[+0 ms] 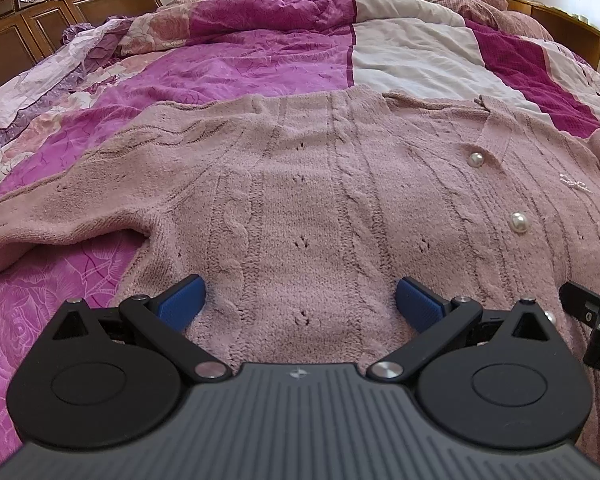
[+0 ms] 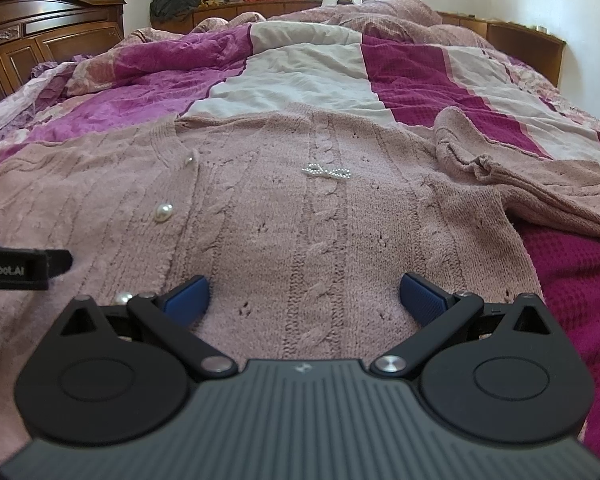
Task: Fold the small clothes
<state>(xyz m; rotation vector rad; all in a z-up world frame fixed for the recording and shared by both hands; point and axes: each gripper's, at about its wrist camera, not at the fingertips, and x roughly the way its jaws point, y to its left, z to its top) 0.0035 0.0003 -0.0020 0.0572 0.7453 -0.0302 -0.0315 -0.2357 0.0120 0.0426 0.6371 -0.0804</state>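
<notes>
Purple bedspread [image 1: 220,60]; pink cable-knit cardigan [image 1: 300,200] flat, pearl-buttoned.

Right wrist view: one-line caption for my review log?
Right gripper open above a pink cable-knit cardigan spread flat on the quilt, sleeve crumpled.

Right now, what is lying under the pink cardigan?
The pink cardigan lies flat on a patchwork bedspread: magenta and cream panels show past its edges, floral purple beside its sleeve. Whatever sits directly beneath the knit is covered.
</notes>
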